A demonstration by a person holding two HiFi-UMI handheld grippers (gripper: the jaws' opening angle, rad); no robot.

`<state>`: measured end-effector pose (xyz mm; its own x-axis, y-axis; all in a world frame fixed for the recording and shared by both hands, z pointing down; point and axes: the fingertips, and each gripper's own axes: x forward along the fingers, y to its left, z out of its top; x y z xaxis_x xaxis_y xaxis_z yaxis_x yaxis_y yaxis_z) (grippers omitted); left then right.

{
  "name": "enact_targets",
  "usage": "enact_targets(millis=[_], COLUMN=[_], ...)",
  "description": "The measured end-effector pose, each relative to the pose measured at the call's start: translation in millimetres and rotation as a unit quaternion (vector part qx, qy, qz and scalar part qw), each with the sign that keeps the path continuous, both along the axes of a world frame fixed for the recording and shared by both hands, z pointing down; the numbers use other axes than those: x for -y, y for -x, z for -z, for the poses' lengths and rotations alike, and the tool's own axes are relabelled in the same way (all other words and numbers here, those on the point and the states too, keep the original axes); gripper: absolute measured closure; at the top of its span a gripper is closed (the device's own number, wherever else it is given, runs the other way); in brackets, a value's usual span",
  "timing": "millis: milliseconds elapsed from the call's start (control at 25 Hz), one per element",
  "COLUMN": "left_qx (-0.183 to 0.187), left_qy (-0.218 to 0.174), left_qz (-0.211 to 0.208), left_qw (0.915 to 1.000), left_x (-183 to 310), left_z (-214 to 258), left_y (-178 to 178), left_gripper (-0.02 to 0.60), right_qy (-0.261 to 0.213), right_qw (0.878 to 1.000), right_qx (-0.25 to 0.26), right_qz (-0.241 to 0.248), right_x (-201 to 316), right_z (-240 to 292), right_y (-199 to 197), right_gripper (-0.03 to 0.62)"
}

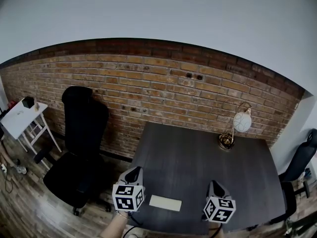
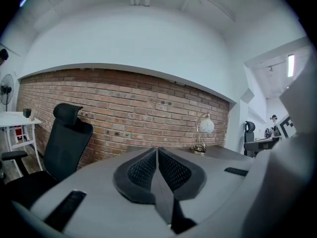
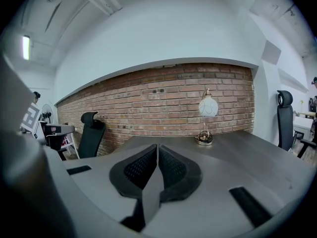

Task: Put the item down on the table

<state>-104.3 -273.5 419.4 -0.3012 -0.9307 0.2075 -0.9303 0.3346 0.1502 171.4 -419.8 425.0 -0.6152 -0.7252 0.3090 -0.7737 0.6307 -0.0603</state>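
A flat white rectangular item [image 1: 165,203] lies on the dark grey table [image 1: 198,157] near its front edge, between my two grippers and apart from both. My left gripper [image 1: 133,171] hovers over the table's front left corner, just left of the item. Its jaws [image 2: 157,150] are pressed together with nothing between them. My right gripper [image 1: 214,184] is to the item's right, and its jaws [image 3: 157,147] are likewise shut and empty. Both point towards the brick wall. Neither gripper view shows the item.
A globe lamp [image 1: 241,122] on a brass base stands at the table's back right. A black office chair [image 1: 81,143] stands left of the table, with a small white side table [image 1: 20,115] further left. Another dark chair [image 1: 302,160] stands at the right edge.
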Motion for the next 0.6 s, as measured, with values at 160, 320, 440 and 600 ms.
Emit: enact_targets(millis=[160, 320, 440, 600], left_qx=[-0.005, -0.009, -0.013, -0.017], left_qy=[0.001, 0.003, 0.002, 0.003], left_qz=[0.004, 0.001, 0.0, -0.002], left_qw=[1.0, 1.0, 0.9999, 0.9998], left_x=[-0.9, -0.3, 0.3, -0.4], left_z=[-4.1, -7.5, -9.2, -12.8], left_y=[0.4, -2.3, -5.0, -9.5], left_gripper=[0.552, 0.552, 0.552, 0.552], right_qy=[-0.007, -0.003, 0.001, 0.008], right_qw=[1.0, 1.0, 1.0, 1.0], right_qx=[-0.008, -0.007, -0.009, -0.012], right_qz=[-0.009, -0.014, -0.014, -0.015], right_x=[0.5, 0.8, 0.2, -2.1], right_z=[0.5, 2.4, 1.4, -2.0], right_y=[-2.6, -5.5, -7.9, -10.7], right_gripper=[0.562, 0.562, 0.562, 0.562])
